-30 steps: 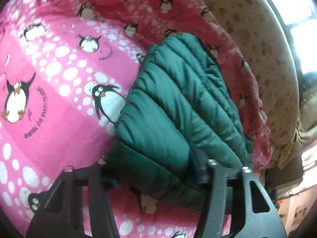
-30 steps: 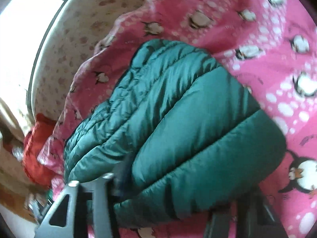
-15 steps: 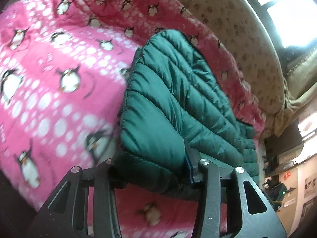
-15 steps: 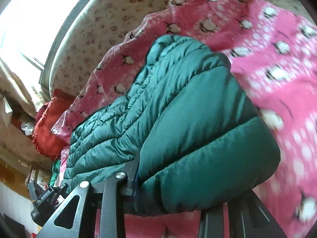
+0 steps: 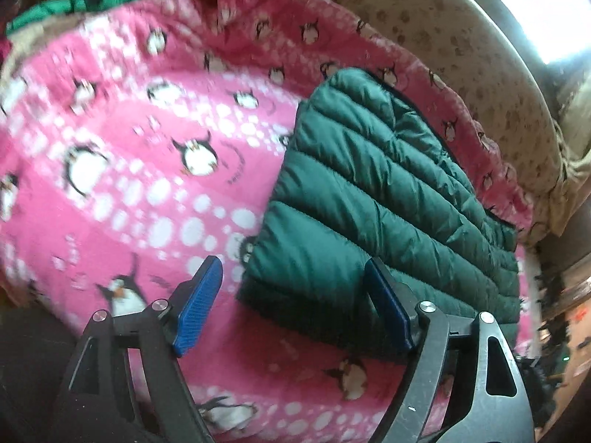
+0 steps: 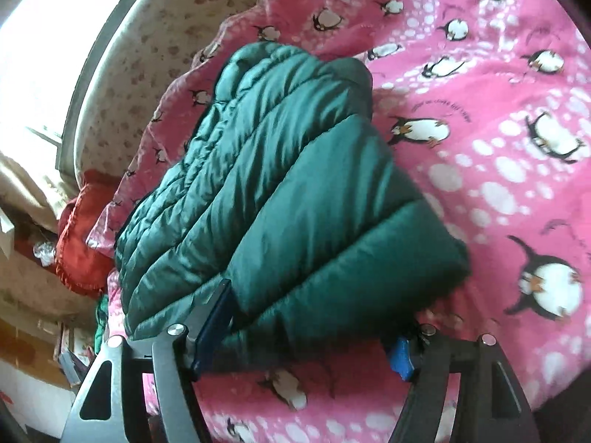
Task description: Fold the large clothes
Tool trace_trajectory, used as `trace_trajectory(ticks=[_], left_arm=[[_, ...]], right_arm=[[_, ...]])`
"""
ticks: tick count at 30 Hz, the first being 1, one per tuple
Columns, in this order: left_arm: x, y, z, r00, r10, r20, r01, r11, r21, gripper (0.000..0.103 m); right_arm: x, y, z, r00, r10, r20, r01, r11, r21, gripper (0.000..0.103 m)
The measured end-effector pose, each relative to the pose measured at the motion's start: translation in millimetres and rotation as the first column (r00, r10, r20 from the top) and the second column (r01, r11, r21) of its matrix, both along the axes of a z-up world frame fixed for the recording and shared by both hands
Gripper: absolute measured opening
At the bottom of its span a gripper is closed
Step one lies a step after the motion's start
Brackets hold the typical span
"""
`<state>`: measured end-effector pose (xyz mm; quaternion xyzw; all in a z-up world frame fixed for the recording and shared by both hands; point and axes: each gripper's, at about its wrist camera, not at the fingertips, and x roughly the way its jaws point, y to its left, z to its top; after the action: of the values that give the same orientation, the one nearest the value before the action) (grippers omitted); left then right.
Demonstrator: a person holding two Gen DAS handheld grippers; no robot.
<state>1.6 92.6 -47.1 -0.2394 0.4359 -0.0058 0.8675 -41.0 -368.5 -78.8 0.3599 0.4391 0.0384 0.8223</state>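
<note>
Pink blanket (image 5: 147,203) bears jacket (image 5: 369,203) (both claws (image 5: 293,308) (image 6: 306,328) just opened, free).

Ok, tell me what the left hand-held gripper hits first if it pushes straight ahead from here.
Probably the near folded edge of the green puffer jacket, which lies just ahead of the open left hand-held gripper on the pink penguin blanket. Depth is hard to judge; its jaws have just been opening.

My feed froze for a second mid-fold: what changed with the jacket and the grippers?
Both grippers have just been opening: the left gripper and right gripper have let go of the green jacket, whose near edge dropped onto the pink blanket. The jacket stays folded on the blanket.
</note>
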Motion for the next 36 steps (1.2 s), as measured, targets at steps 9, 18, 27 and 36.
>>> trace_trajectory(ticks=[9,18,27,36], left_arm=[[-25.0,-21.6,22.7,0.997,-0.035,0.07,0.028,0.995,0.094,0.08],[-34.0,-47.1,24.4,0.995,-0.075,0.058,0.063,0.978,0.199,0.08],[-41.8,-67.2,33.3,0.987,-0.132,0.09,0.102,0.954,0.281,0.08],[-46.9,-78.1,41.4,0.978,-0.168,0.128,0.118,0.938,0.326,0.08]], right_arm=[[-33.0,34.8,34.7,0.99,0.128,0.064,-0.113,0.975,-0.193,0.07],[-31.3,87.3,52.6,0.967,0.228,0.113,-0.163,0.896,-0.414,0.072],[-23.6,118.4,57.6,0.957,0.26,0.128,-0.162,0.846,-0.508,0.078],[-21.6,133.1,67.0,0.947,0.282,0.151,-0.152,0.813,-0.563,0.078]])
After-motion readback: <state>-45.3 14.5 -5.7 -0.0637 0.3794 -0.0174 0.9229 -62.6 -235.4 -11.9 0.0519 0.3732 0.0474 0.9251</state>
